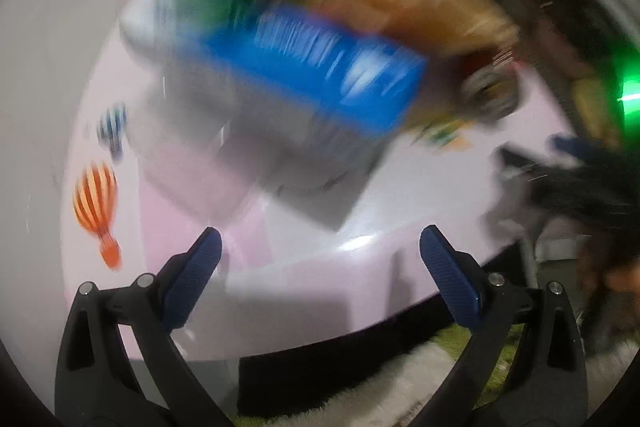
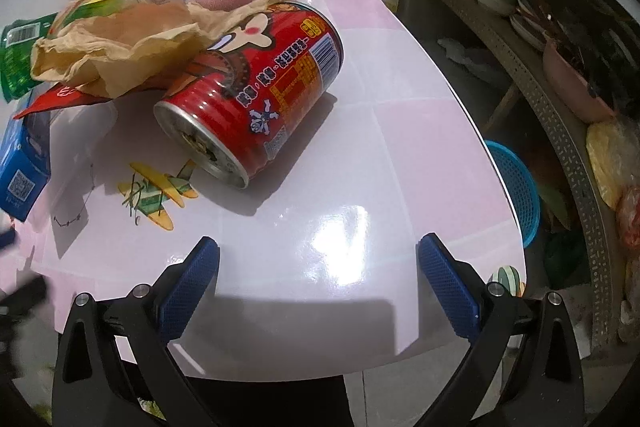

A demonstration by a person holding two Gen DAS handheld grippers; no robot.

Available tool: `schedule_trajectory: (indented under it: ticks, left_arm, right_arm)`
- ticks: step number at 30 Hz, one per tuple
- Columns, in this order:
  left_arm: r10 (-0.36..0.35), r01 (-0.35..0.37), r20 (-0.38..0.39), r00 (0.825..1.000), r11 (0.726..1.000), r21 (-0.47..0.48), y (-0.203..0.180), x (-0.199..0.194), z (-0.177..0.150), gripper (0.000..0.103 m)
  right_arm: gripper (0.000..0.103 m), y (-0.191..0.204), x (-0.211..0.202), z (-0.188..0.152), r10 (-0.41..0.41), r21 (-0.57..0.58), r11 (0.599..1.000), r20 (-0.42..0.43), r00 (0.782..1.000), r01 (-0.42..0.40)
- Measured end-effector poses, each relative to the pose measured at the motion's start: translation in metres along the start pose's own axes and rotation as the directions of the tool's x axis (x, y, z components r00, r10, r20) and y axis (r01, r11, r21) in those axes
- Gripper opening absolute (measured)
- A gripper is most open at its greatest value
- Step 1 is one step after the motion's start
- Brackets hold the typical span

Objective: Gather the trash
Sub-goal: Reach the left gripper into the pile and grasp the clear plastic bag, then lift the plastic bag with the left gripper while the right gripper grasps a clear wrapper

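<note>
Left view motion-blurred; right sharp, glare on table (image 2: 340,247).

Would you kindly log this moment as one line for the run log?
left gripper: open, empty, view blurred | right gripper: open, empty | red can: on its side on table | blue box: ahead of left gripper

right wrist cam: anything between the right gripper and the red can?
Nothing solid. In the right wrist view only bare glossy table separates the open right gripper from the red can, lying on its side.
</note>
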State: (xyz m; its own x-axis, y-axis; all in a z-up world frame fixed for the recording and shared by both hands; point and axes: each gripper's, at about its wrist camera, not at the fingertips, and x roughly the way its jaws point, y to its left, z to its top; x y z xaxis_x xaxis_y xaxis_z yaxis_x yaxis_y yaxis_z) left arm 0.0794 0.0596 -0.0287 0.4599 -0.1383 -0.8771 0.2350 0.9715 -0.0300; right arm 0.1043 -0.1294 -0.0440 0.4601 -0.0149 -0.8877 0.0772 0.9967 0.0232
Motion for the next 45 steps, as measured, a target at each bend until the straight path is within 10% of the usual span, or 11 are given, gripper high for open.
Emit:
schedule_trajectory:
  ticks: [4,9,17,23,27,33,39,45]
  left_arm:
    - [-0.006,-0.042,0.276,0.961,0.985,0.17,-0.028,-0.055,0.022,0.096]
    - [0.048,-0.168,0.391,0.919,0.946,0.278,-0.055,-0.052,0.064,0.095]
    - [0.127,-0.344,0.414,0.901,0.791,0.505,-0.109,-0.011,0.114,0.093]
    - [0.195,-0.391,0.366,0.91,0.697,0.601,-0.121,0.026,0.132,0.074]
    - [0.245,-0.463,0.404,0.881,0.619,0.634,-0.129,0.042,0.131,0.054]
    - [0.219,-0.443,0.41,0.885,0.666,0.6,-0.126,0.037,0.13,0.026]
    - [0.215,-0.49,0.494,0.842,0.69,0.533,-0.12,0.012,0.126,0.016]
    - [0.209,-0.484,0.57,0.795,0.785,0.388,-0.099,-0.026,0.132,0.007]
  right_arm:
    - [0.097,-0.002,-0.001,-0.004,0.018,-0.021,1.0,0.027,0.999,-0.017]
    - [0.097,-0.002,-0.002,-0.006,0.027,-0.022,0.999,0.042,0.999,-0.027]
    - [0.097,-0.003,-0.002,-0.006,0.036,-0.02,0.999,0.048,0.998,-0.035]
    - [0.097,-0.004,-0.003,-0.004,0.047,-0.02,0.999,0.037,0.998,-0.046]
    - [0.097,-0.003,-0.002,-0.003,0.04,-0.018,0.999,0.04,0.998,-0.04]
    - [0.097,-0.003,-0.001,-0.003,0.038,-0.019,0.999,0.038,0.999,-0.037]
    - [0.097,-0.004,-0.003,-0.004,0.046,-0.015,0.999,0.03,0.998,-0.045]
    - [0.097,-0.024,-0.013,-0.005,0.111,0.042,0.993,0.035,0.993,-0.113]
